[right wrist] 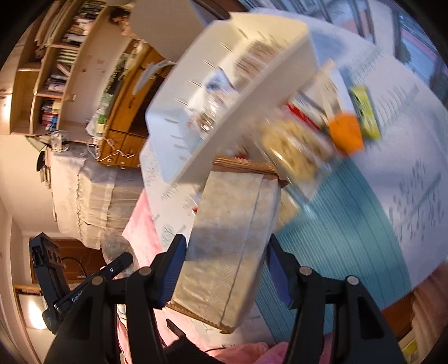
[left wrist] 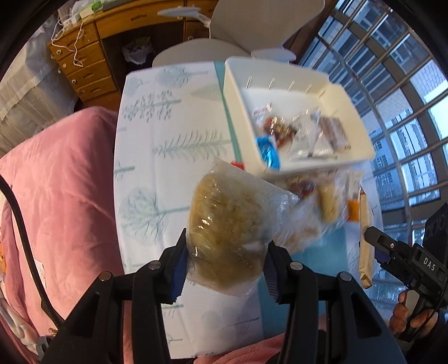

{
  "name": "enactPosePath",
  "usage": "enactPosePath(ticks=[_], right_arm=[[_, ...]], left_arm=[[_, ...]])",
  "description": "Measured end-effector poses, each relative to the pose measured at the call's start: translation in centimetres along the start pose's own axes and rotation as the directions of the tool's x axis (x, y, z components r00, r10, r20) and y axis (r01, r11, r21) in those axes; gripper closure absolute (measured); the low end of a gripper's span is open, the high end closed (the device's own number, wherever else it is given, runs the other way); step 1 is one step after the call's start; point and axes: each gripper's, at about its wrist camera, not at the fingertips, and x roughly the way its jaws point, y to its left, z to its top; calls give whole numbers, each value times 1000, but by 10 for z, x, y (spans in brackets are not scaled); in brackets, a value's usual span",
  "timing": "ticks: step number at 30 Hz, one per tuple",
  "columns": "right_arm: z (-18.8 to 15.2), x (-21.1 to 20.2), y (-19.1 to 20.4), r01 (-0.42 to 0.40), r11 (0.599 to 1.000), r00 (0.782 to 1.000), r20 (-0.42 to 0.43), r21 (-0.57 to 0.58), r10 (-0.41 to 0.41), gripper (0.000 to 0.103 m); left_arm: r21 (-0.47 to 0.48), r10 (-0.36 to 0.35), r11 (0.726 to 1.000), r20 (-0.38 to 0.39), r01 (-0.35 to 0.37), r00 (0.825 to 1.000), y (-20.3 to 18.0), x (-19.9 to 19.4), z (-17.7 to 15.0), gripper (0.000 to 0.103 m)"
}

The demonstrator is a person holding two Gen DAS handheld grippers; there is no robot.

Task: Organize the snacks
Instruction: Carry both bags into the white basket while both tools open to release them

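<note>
My left gripper is shut on a clear bag of yellowish crumbly snack and holds it above the table, short of the white bin. The bin holds several wrapped snacks, one blue. My right gripper is shut on a long beige snack packet, also raised. It shows at the right edge of the left wrist view. The bin appears blurred in the right wrist view. Loose snacks lie in front of the bin.
The table wears a white cloth with tree prints and a teal stripe. A pink quilt lies left of the table. A wooden drawer cabinet and a white chair stand behind. An orange packet and a yellow-green one lie by the bin.
</note>
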Motion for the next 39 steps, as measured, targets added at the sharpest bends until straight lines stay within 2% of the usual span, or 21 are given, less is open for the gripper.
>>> enactPosePath(ticks=[14, 23, 30, 32, 33, 35, 39], right_arm=[[109, -16, 35, -46, 979, 998, 20, -197, 51, 46], [163, -14, 31, 1, 946, 998, 61, -324, 20, 45], [191, -5, 15, 9, 935, 999, 51, -355, 10, 45], [196, -3, 11, 8, 937, 999, 51, -350, 10, 45], [198, -2, 9, 2, 938, 999, 47, -347, 15, 45], [200, 2, 7, 5, 940, 1000, 30, -340, 5, 41], [202, 3, -1, 6, 952, 1000, 19, -307, 0, 40]], left_arm=[[-108, 5, 994, 105, 6, 994, -54, -13, 73, 58], [-144, -13, 989, 137, 33, 990, -90, 10, 101, 58], [-194, -14, 980, 130, 39, 991, -105, 34, 112, 57], [-203, -16, 978, 127, 42, 992, -108, 38, 113, 48], [-204, -19, 978, 117, 42, 993, -109, 41, 114, 35], [-203, -9, 979, 101, 29, 995, -111, 44, 114, 32], [-206, -15, 978, 87, 33, 996, -112, 45, 113, 31]])
